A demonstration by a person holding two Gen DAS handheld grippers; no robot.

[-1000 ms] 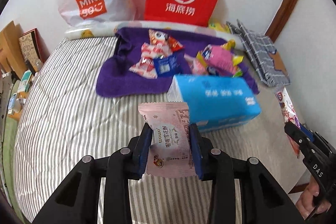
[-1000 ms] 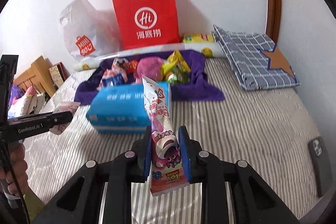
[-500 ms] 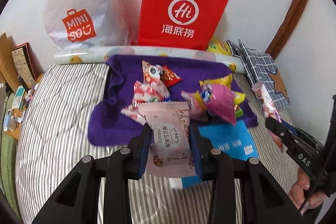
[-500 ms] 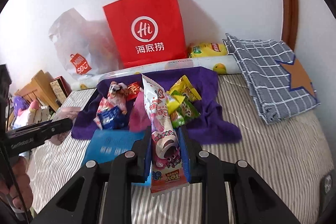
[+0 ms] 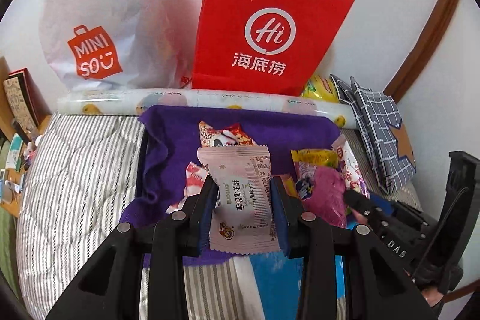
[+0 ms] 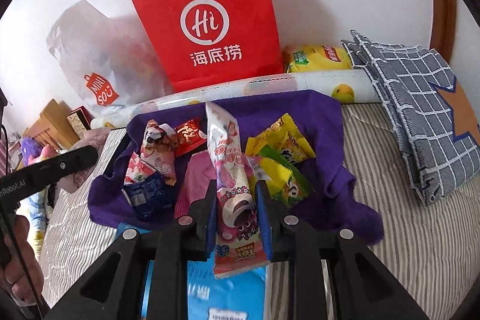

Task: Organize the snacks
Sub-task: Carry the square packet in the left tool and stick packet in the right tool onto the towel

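My left gripper (image 5: 243, 188) is shut on a pale pink snack packet (image 5: 240, 200) and holds it over the near edge of a purple cloth (image 5: 270, 131). My right gripper (image 6: 235, 194) is shut on a long pink Toy Story snack packet (image 6: 228, 167) above the same purple cloth (image 6: 324, 170). Several snack packets lie on the cloth: red and white ones (image 6: 159, 146), a dark blue one (image 6: 144, 194), a pink pouch (image 5: 321, 194) and yellow-green ones (image 6: 282, 149). The right gripper also shows at the right of the left wrist view (image 5: 369, 209).
A blue tissue pack (image 6: 225, 290) lies just below both grippers on the striped bed (image 6: 390, 230). A red paper bag (image 5: 264, 29) and a white Miniso plastic bag (image 5: 99, 29) stand against the wall. A checked blue cushion (image 6: 420, 98) lies at the right.
Both grippers moved forward past the blue tissue pack, each still holding its packet; they are now over the purple cloth and closer to the bags.
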